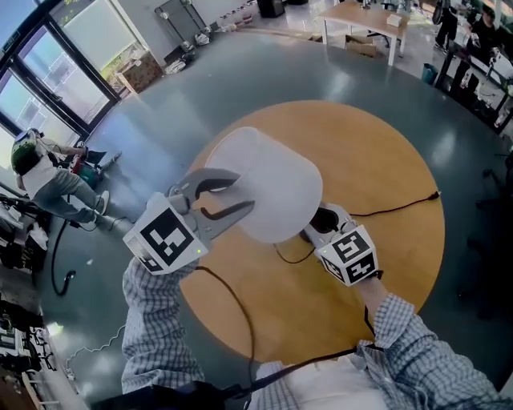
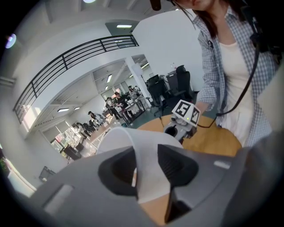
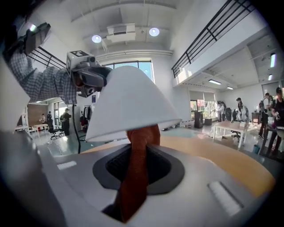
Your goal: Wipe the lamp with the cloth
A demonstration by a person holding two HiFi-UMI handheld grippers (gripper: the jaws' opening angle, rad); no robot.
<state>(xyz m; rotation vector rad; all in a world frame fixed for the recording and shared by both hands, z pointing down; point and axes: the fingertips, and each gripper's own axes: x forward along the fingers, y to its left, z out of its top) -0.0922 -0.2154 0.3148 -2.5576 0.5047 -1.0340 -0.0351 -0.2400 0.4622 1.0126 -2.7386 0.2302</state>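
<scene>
A white cone lampshade [image 1: 276, 188] stands over the round wooden table [image 1: 369, 160]. My left gripper [image 1: 247, 190] straddles the shade's upper left rim. In the left gripper view the thin shade wall [image 2: 144, 177] runs between the jaws of the left gripper [image 2: 146, 155], which stand apart around it. My right gripper [image 1: 325, 220] reaches under the shade's right side, fingertips hidden there. In the right gripper view the right gripper [image 3: 137, 150] is shut on a rust-red cloth [image 3: 135, 177], whose top end reaches up under the lampshade [image 3: 128, 102]. The lamp's stem and base are hidden.
A black cable [image 1: 393, 210] trails across the table to its right edge. A person [image 1: 48, 180] crouches on the grey floor at far left. Desks [image 1: 365, 20] and chairs stand at the back and right, well away from the table.
</scene>
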